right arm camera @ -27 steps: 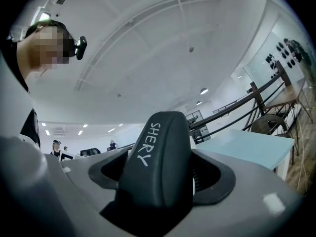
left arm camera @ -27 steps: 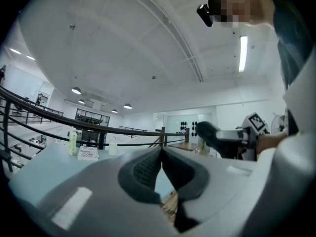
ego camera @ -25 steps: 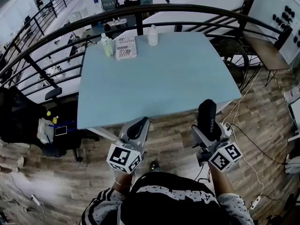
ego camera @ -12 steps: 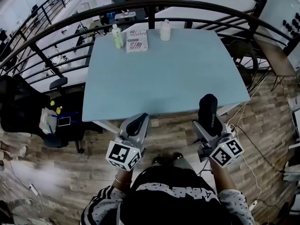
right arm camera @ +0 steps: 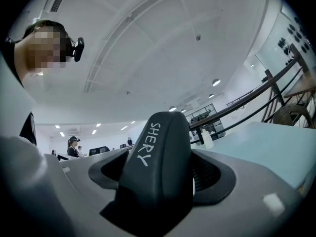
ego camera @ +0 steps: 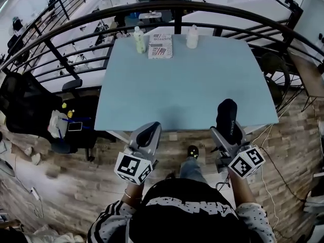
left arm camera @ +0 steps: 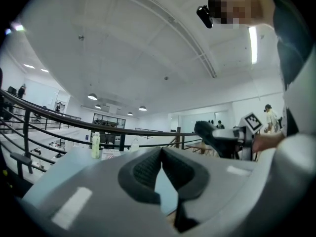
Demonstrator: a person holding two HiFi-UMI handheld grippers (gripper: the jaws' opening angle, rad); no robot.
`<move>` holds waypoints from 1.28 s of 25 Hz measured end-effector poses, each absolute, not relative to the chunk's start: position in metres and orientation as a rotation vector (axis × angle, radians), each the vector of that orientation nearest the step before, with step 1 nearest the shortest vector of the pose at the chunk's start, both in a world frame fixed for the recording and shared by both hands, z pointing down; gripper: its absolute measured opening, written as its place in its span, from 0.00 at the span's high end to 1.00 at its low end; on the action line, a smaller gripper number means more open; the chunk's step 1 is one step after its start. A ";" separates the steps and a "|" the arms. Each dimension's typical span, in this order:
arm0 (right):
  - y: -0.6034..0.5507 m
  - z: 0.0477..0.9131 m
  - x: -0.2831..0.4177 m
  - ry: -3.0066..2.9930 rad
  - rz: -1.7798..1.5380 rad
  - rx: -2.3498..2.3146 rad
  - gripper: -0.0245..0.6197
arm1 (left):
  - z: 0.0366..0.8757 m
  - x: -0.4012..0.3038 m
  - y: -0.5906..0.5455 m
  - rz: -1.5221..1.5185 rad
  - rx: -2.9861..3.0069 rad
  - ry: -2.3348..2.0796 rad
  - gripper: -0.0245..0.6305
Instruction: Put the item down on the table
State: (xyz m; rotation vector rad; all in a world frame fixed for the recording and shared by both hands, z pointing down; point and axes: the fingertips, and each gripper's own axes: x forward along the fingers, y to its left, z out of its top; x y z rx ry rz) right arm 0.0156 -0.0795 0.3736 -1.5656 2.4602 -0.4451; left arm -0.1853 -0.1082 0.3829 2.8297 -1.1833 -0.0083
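My right gripper point(ego camera: 228, 129) is shut on a black oblong item point(ego camera: 226, 116) printed "SHERY" point(right arm camera: 159, 171), which stands up out of the jaws. It hovers at the near edge of the light blue table point(ego camera: 187, 80), toward the right corner. My left gripper point(ego camera: 147, 135) is shut with nothing in it, its pads point(left arm camera: 148, 168) touching at the tips. It hangs just short of the table's near edge, left of the right one. The left gripper view also shows the black item point(left arm camera: 213, 136) off to the right.
At the table's far edge stand a green bottle point(ego camera: 139, 39), a printed packet point(ego camera: 160, 46) and a white bottle point(ego camera: 192, 36). A black metal railing point(ego camera: 177, 6) curves behind the table. The person's shoe point(ego camera: 192, 151) shows on the wooden floor.
The head view has shifted, and the table and its far objects now sit further right and lower in frame. A shoe has stepped forward. Both grippers keep their pose and grip.
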 end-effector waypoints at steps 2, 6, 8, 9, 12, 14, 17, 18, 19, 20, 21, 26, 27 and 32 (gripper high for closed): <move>-0.094 0.372 0.018 2.470 -0.438 -1.538 0.35 | 0.384 -0.185 -0.118 0.005 2.821 -1.215 0.96; -0.119 0.370 0.027 2.486 -0.433 -1.496 0.35 | 0.381 -0.177 -0.137 0.012 2.811 -1.260 0.96; -0.130 0.372 0.031 2.491 -0.436 -1.480 0.35 | 0.382 -0.173 -0.145 0.015 2.806 -1.277 0.96; -0.134 0.374 0.032 2.493 -0.438 -1.475 0.35 | 0.383 -0.172 -0.149 0.017 2.804 -1.282 0.96; -0.151 0.378 0.040 2.500 -0.453 -1.463 0.35 | 0.386 -0.165 -0.163 0.030 2.794 -1.297 0.96; -0.163 0.378 0.046 2.507 -0.461 -1.452 0.35 | 0.386 -0.157 -0.174 0.042 2.789 -1.308 0.96; -0.182 0.380 0.057 2.514 -0.471 -1.444 0.35 | 0.387 -0.146 -0.191 0.051 2.780 -1.319 0.96; -0.187 0.381 0.060 2.515 -0.476 -1.442 0.35 | 0.388 -0.144 -0.196 0.055 2.776 -1.321 0.96; -0.192 0.383 0.063 2.515 -0.480 -1.439 0.35 | 0.388 -0.141 -0.200 0.056 2.773 -1.323 0.96; -0.197 0.384 0.065 2.516 -0.483 -1.437 0.35 | 0.388 -0.139 -0.204 0.055 2.772 -1.324 0.96; -0.201 0.385 0.067 2.517 -0.485 -1.434 0.35 | 0.388 -0.137 -0.208 0.052 2.772 -1.325 0.96; -0.227 0.386 0.078 2.524 -0.498 -1.414 0.35 | 0.388 -0.126 -0.229 0.064 2.764 -1.348 0.96; -0.232 0.387 0.080 2.526 -0.501 -1.408 0.35 | 0.388 -0.125 -0.234 0.071 2.758 -1.356 0.96; -0.257 0.390 0.093 2.544 -0.513 -1.382 0.35 | 0.390 -0.113 -0.254 0.086 2.737 -1.390 0.96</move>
